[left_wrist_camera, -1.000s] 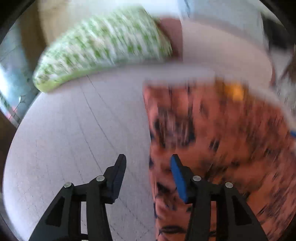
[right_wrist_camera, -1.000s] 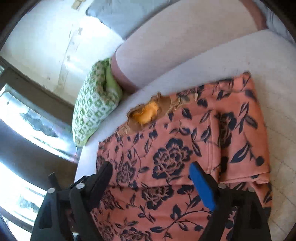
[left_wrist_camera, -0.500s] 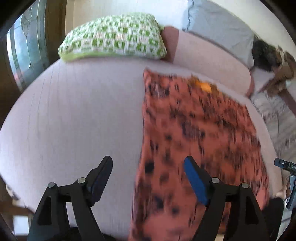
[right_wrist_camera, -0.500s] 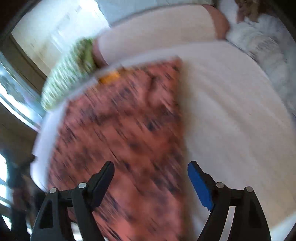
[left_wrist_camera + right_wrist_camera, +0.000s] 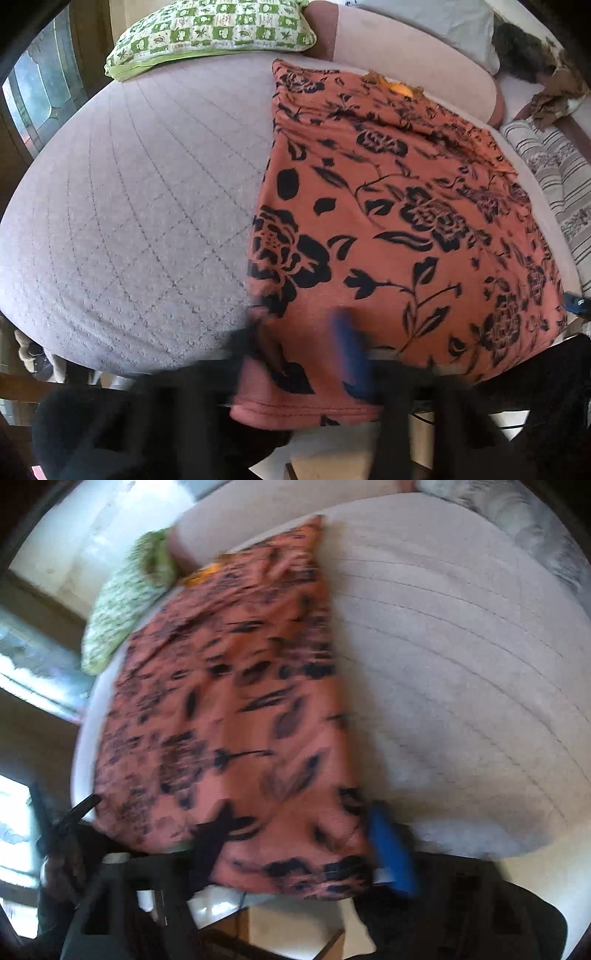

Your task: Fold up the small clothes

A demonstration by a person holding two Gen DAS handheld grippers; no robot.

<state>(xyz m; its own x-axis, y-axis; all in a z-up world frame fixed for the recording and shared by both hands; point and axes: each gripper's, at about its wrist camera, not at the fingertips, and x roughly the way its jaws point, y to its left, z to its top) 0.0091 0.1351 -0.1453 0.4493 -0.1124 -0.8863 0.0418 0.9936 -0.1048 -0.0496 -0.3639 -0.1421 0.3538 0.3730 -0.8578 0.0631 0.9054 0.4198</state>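
On quilted bed (image 5: 140,192): salmon garment (image 5: 399,221), black floral print, flat.

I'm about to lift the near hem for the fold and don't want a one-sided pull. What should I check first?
1. Left gripper has the orange floral garment hem between its closing jaws: ok.
2. Right gripper straddles the hem, jaws closing: ok.
3. Both grips firm: cannot tell, blurred.
4. Garment lies flat on the bed: ok.
5. Green pillow clear of the garment: ok.
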